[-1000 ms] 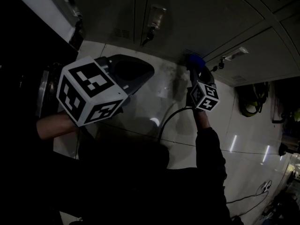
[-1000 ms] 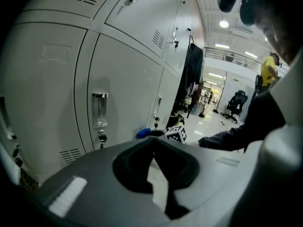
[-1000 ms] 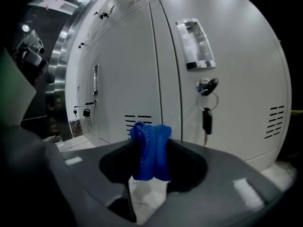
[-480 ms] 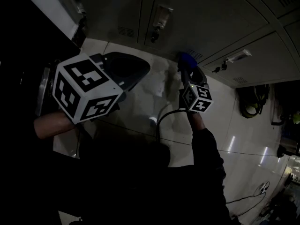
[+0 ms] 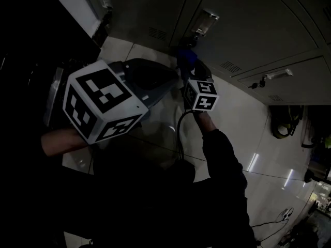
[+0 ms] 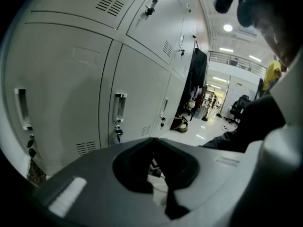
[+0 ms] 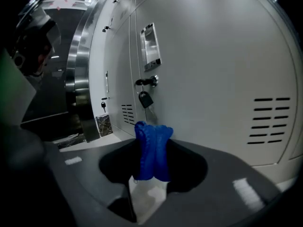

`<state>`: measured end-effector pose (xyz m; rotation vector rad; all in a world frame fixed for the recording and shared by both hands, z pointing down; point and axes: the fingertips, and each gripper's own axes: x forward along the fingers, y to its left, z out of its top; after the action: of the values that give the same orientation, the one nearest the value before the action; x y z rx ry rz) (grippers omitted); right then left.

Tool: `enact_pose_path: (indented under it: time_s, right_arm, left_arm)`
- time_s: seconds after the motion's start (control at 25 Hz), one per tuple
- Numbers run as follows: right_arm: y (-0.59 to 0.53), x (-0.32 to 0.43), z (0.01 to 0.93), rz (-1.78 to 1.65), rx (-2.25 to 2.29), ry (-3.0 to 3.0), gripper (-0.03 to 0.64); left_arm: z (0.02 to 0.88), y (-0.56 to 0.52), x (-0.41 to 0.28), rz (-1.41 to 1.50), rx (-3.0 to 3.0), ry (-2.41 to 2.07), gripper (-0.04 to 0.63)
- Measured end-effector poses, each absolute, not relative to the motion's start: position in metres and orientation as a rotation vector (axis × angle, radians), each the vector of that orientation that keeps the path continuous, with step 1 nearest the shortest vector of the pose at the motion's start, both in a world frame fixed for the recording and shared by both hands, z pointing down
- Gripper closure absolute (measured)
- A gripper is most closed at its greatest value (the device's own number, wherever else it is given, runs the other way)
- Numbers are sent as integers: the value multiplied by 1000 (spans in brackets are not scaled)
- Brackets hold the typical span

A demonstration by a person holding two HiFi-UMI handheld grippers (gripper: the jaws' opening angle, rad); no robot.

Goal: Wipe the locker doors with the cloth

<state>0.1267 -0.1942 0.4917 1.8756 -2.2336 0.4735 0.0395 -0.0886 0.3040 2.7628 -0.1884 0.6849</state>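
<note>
Right gripper (image 7: 152, 141) pinches the bunched blue cloth (image 7: 151, 161) just below the locker door's (image 7: 213, 56) padlock (image 7: 145, 99); contact with the door is unclear. Left gripper's (image 6: 152, 144) jaws meet, empty.

Floor (image 5: 243, 112) — glossy pale tile, light streaks at lower right of head view. Dark bag (image 5: 283, 122) with yellow-green trim sits on it at right edge; thin cable (image 5: 269, 218) loose near lower right corner. Right gripper view: black padlock (image 7: 145, 99) at centre, small key (image 7: 103, 105) left of it, brushed steel column (image 7: 78, 79) further left, speckled stone panel (image 7: 104, 125) at its foot. Left gripper view, upper right — ceiling lights (image 6: 227, 28), dark garment (image 6: 196, 79) hanging, office chair (image 6: 239, 108) beyond
</note>
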Motion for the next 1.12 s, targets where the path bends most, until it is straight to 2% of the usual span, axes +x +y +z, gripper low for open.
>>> enact_pose_path:
  time_s: [0.4,1.12]
  right_arm:
    - [-213,113,508,549,1867,-2230,457]
    - [-148,234,516,583,2040,-2073,457]
  left_arm:
    - [314,-96,34,675,2753,-178,595]
    - [321,-79,72,763,2783,-105,595]
